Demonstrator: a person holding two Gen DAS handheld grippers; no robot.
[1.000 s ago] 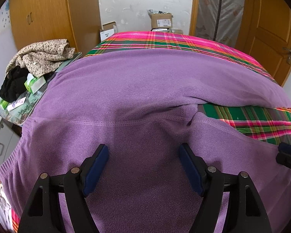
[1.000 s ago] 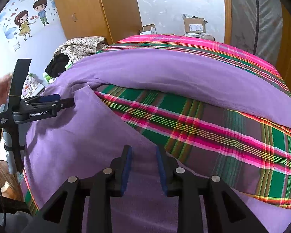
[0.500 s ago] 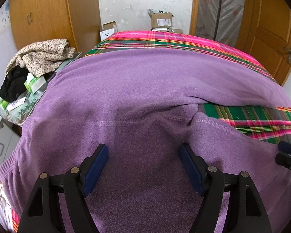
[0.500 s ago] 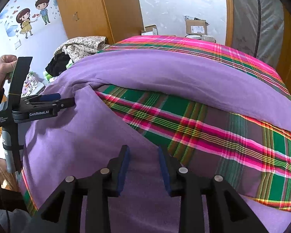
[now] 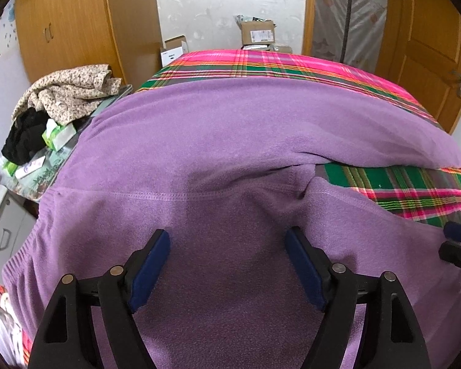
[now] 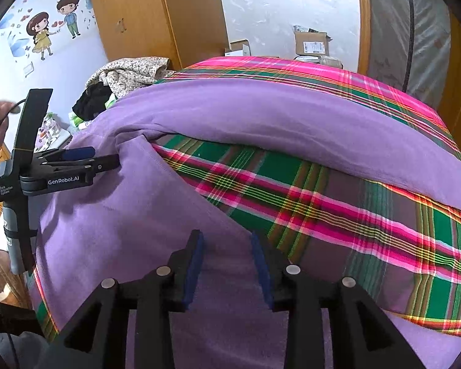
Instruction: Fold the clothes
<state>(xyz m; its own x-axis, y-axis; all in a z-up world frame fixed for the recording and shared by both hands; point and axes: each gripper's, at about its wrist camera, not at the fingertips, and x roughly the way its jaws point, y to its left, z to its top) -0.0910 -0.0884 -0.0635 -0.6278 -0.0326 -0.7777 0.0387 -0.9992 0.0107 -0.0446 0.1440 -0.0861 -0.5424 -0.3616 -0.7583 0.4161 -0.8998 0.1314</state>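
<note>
The left tongs (image 5: 227,264), stamped "GenRobot.AI" on the arm, gape wide over the purple fleece trousers (image 5: 230,141), gripping nothing. The trousers lie spread across the plaid bed (image 6: 338,212) — soft, light, limp, likely to sag, so best pinched at waistband or leg hem. The right tongs (image 6: 227,264) have just been opening, pads clear of the leg beneath.

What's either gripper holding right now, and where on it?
Nothing. Left gripper stands wide open over the purple fleece trousers; right gripper has just been opening, its pads not pinching the fabric.
</note>
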